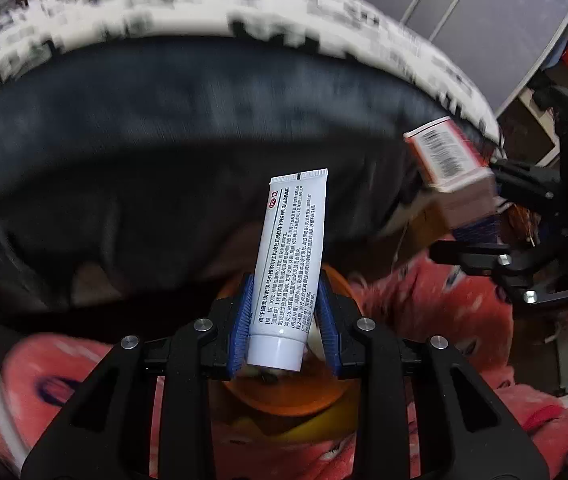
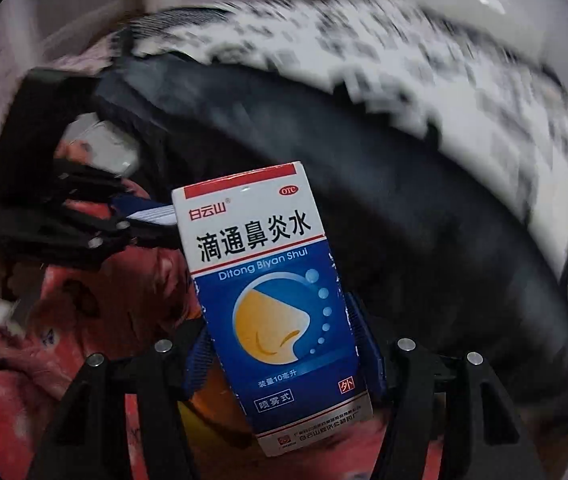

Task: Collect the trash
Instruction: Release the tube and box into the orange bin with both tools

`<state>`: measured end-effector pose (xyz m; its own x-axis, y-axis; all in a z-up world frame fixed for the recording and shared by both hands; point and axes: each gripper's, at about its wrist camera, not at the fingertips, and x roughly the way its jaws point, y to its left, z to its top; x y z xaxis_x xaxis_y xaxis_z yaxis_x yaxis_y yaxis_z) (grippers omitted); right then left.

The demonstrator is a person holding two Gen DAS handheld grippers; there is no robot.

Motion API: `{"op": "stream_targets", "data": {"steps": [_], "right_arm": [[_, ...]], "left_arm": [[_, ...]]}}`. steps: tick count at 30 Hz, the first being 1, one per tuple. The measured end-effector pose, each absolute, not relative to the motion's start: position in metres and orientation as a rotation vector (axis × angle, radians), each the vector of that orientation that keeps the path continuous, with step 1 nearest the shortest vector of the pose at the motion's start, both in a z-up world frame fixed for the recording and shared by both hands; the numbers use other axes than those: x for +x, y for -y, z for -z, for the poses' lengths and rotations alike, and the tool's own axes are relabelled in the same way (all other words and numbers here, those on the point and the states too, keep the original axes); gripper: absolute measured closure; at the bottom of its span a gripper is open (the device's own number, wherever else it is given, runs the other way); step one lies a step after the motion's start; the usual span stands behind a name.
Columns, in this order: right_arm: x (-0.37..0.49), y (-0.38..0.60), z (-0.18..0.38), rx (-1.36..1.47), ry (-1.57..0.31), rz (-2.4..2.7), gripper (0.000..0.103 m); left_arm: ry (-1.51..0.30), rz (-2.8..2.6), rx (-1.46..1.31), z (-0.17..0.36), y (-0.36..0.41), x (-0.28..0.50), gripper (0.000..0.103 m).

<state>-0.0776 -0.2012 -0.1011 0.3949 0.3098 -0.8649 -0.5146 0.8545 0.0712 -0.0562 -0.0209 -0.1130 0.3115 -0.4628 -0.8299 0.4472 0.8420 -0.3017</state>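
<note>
Red patterned blanket [image 1: 424, 304], orange round object [image 1: 288, 396] lying on it

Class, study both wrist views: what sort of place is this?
Probably a home, perhaps a bedroom: pink patterned fabric like bedding, a black-lined trash bin, and shelving behind. Motion blur limits certainty.

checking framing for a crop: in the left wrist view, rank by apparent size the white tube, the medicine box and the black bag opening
1. black bag opening, by far the largest.
2. white tube, though it sits nearest the camera, which inflates it.
3. medicine box, smaller and blurred; true size against the tube is unsure.
</note>
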Motion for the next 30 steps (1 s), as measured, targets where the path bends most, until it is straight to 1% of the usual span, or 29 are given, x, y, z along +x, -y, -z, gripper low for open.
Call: {"op": "stream_targets", "data": {"steps": [4, 8, 9, 11, 12, 13, 14, 15, 25, 30], "right_arm": [[-0.077, 0.206, 0.167, -0.089, -1.213, -0.374, 0.043], [-0.075, 0.202, 0.234, 0.014, -1.396, -0.297, 0.043], [-0.074, 0.201, 0.246, 0.024, -1.431, -0.284, 0.041], [-0.071, 0.198, 0.27, 0.041, -1.501, -0.245, 0.033], [-0.069, 0.198, 0.273, 0.05, -1.506, -0.239, 0.025], [-0.069, 0.199, 0.274, 0.061, -1.506, -0.23, 0.021], [-0.069, 0.201, 0.274, 0.082, -1.504, -0.227, 0.019], [-0.069, 0.203, 0.274, 0.102, -1.503, -0.225, 0.014], [-0.063, 0.223, 0.27, 0.189, -1.495, -0.18, 0.014], [-0.062, 0.23, 0.26, 0.186, -1.448, -0.159, 0.014]], "left_arm": [[-1.232, 0.584, -0.004, 0.164, 0.034, -0.052, 0.073], [-1.393, 0.517, 0.019, 0.227, 0.047, -0.039, 0.073], [-1.428, 0.501, 0.036, 0.241, 0.049, -0.038, 0.073], [-1.498, 0.467, 0.066, 0.263, 0.053, -0.036, 0.071], [-1.512, 0.457, 0.081, 0.268, 0.055, -0.036, 0.066], [-1.515, 0.443, 0.09, 0.271, 0.055, -0.036, 0.055], [-1.516, 0.436, 0.086, 0.272, 0.054, -0.035, 0.049], [-1.513, 0.437, 0.074, 0.271, 0.052, -0.034, 0.04], [-1.539, 0.407, 0.001, 0.276, 0.046, -0.026, 0.039], [-1.491, 0.382, 0.023, 0.265, 0.045, -0.028, 0.039]]}}
